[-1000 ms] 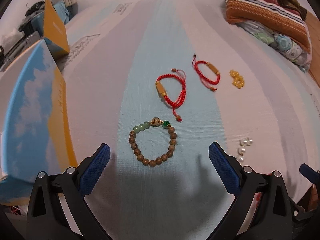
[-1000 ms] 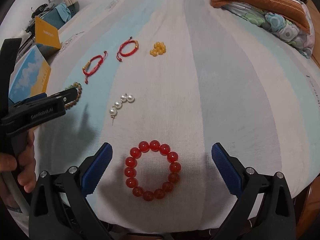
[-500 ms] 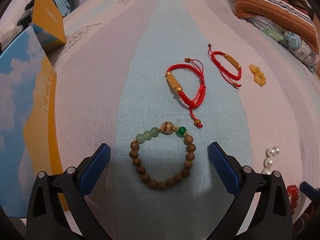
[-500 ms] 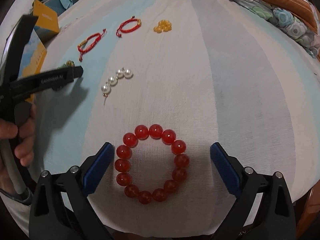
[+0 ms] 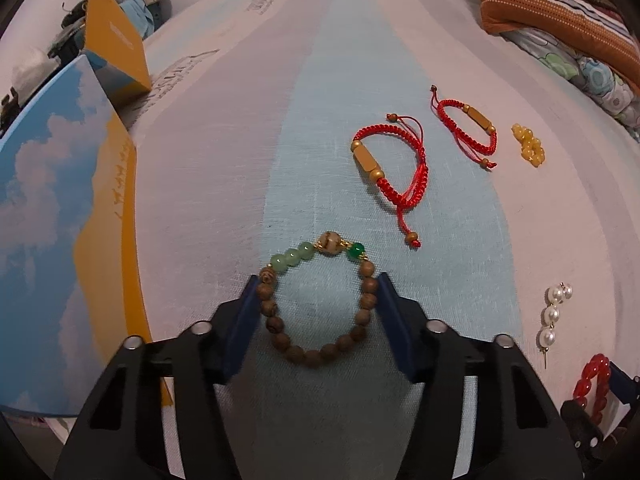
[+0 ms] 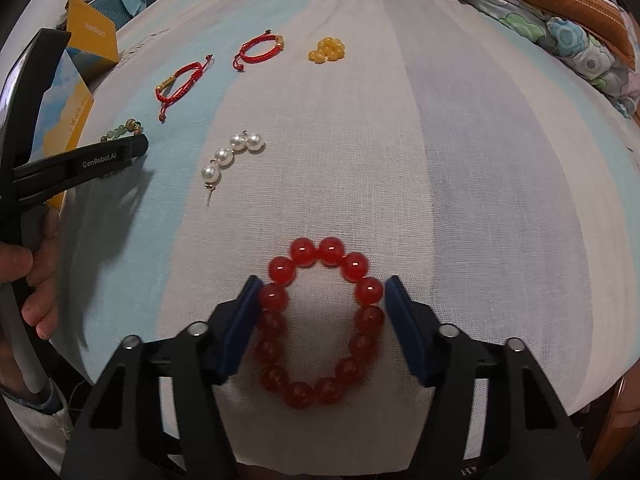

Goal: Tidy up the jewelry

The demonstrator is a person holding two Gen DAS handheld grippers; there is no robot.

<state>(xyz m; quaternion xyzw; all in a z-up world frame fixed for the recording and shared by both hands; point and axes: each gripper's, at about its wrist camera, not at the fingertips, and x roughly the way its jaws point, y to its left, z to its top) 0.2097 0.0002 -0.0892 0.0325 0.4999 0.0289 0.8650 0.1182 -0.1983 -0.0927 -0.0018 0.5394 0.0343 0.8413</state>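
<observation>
Left tongs [image 5: 318, 306] pinch the brown wooden-bead bracelet [image 5: 318, 300] across its ring; right tongs [image 6: 322, 306] likewise squeeze the glossy red bead bracelet [image 6: 322, 322] — probably readying both to lift off the bed [image 6: 460, 160].

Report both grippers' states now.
Left gripper: shut on the wooden bead bracelet.
Right gripper: shut on the red bead bracelet.
</observation>
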